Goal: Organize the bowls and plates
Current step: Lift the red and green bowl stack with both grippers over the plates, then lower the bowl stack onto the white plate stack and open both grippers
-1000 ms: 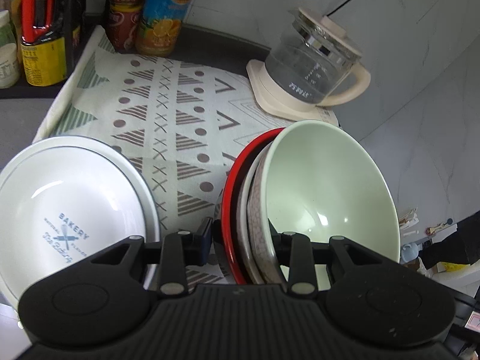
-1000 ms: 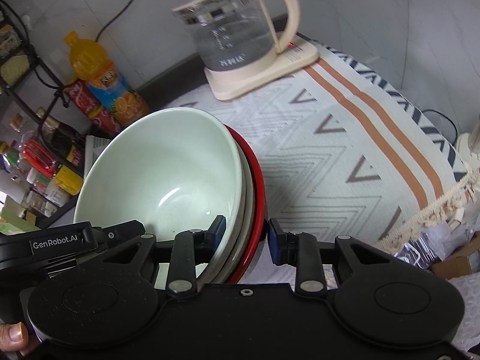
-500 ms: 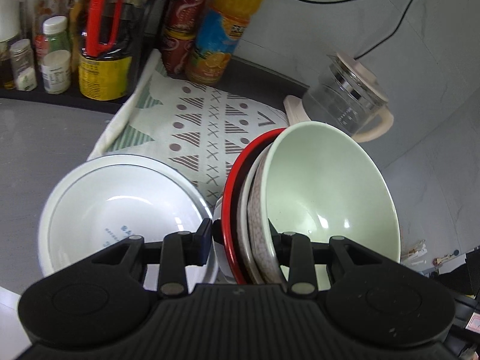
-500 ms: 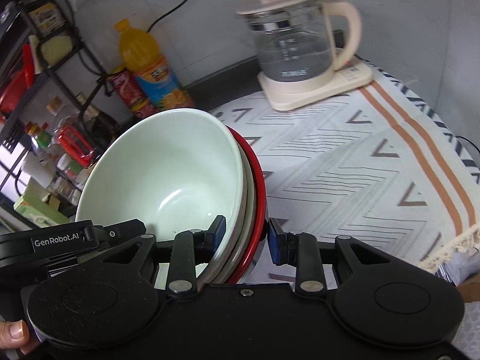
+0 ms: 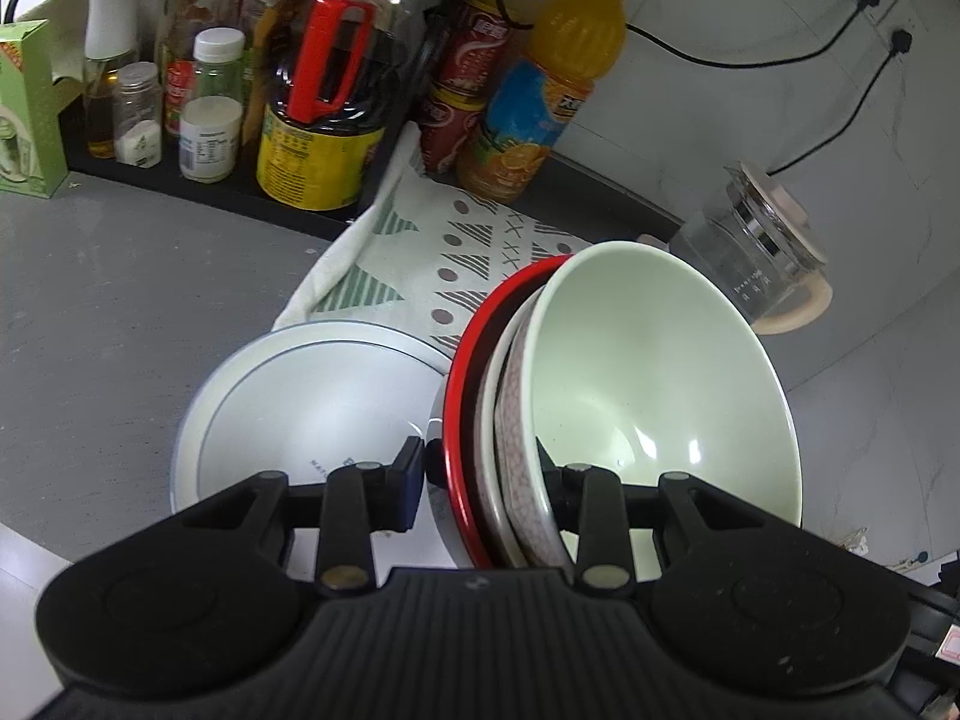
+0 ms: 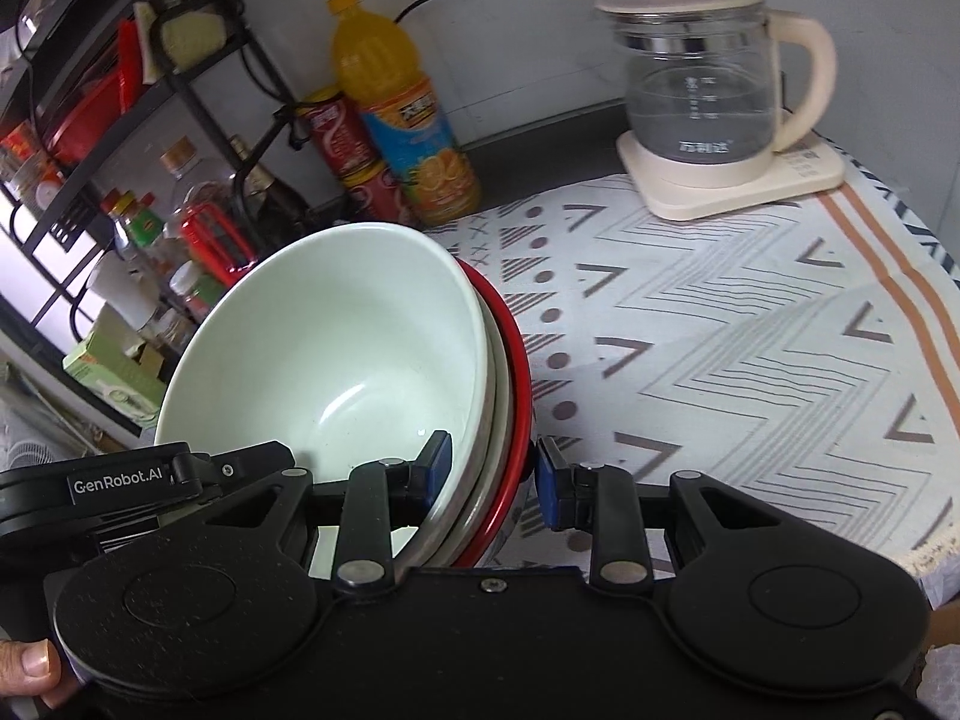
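Nearest the left wrist camera, the left gripper (image 5: pixel 480 474) is closed on the rim of a nested stack of bowls (image 5: pixel 516 396), one finger outside the red rim and the other inside the pale green bowl (image 5: pixel 654 378) that sits innermost. In the right wrist view the right gripper (image 6: pixel 489 471) clamps the same stack from its other side, its left pad (image 6: pixel 435 462) inside the green bowl and the right pad at the red outer rim, so both claws stand only narrowly apart around the bunched rims. The stack is held tilted above the counter, showing a red bowl (image 5: pixel 459 396) outermost, then a whitish one and a speckled one. A thumb (image 6: pixel 27 663) shows at the lower left edge of the right view. Just beyond the left gripper, a white plate (image 5: pixel 288 402) with a blue ring lies flat, partly on the grey countertop (image 5: pixel 120 312) and partly on the patterned cloth (image 6: pixel 720 330). Farther back on that cloth stands a glass kettle (image 6: pixel 702 90) on its cream base. Against the wall are an orange juice bottle (image 5: pixel 540 96), red cans (image 5: pixel 468 90), and a rack of condiment bottles (image 5: pixel 210 90).
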Tool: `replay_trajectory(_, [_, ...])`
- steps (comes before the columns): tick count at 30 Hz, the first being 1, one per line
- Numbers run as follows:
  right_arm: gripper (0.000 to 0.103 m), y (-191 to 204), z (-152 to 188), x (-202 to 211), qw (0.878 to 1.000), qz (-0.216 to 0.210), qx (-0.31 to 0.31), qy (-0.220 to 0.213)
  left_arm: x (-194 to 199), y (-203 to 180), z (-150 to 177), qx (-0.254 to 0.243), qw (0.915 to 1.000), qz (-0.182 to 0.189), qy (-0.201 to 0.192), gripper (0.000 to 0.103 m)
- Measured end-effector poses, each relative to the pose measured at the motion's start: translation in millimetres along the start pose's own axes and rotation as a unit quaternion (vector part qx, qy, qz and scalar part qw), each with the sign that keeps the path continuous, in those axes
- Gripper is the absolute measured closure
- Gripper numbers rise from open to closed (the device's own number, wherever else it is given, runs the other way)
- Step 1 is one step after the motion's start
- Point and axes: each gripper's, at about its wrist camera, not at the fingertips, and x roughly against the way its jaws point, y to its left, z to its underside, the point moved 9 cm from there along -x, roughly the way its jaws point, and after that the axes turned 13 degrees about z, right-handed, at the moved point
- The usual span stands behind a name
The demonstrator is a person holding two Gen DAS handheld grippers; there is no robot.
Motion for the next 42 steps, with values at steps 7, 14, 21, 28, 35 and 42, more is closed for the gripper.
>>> replay_trajectory(7, [0.074,19,-2,-5,1.000,-0.012,0.021,0.006,7,19,-4,0.020,0.9997,-0.013,-0.012,0.071])
replay_trajectory(14, [0.074,38,0,-16,0.999,-0.021,0.044,0.018,6,40,-6,0.041,0.9987,-0.025,-0.015,0.071])
replay_trajectory(21, [0.074,54,3,-31,0.997,-0.029,0.062,0.034,6,64,-5,0.062,0.9972,-0.040,-0.015,0.071])
replay_trajectory(28, [0.074,72,11,-46,0.995,-0.036,0.082,0.049,5,88,0,0.084,0.9949,-0.055,-0.010,0.071])
replay_trajectory(35, [0.074,83,21,-58,0.993,-0.038,0.095,0.061,0,101,4,0.090,0.9943,-0.056,-0.004,0.071])
replay_trajectory(42, [0.074,87,17,-59,0.993,-0.037,0.096,0.053,0,103,4,0.089,0.9943,-0.059,-0.002,0.071])
